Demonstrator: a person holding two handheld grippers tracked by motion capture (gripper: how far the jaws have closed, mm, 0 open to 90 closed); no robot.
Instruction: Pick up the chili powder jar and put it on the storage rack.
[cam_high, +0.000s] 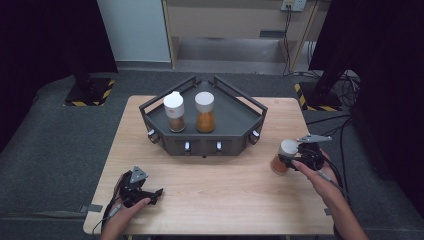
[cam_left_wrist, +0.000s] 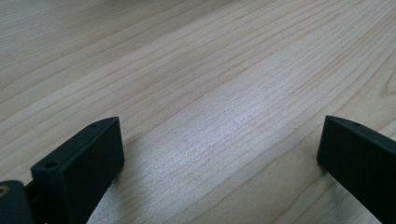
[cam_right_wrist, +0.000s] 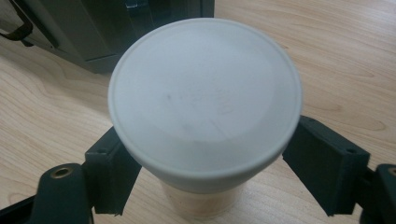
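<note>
Wooden table (cam_high: 210, 185), dark corner tray (cam_high: 235, 117) at the back with two spice jars inside. Right of that tray: right gripper (cam_high: 290, 159) jaws halfway in around a white-lidded spice jar (cam_right_wrist: 204, 95), can't tell if actually squeezing. Front-left of the tray: left gripper (cam_left_wrist: 219, 154) wide open, holding nothing.

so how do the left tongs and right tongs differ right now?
Left tongs: jaws wide apart with bare table between them. Right tongs: jaws on either side of a white-capped spice jar. The left ones rest low at the near left of the table; the right ones sit at the right edge, off the dark rack. Both have black jaws and are hand-held.
</note>
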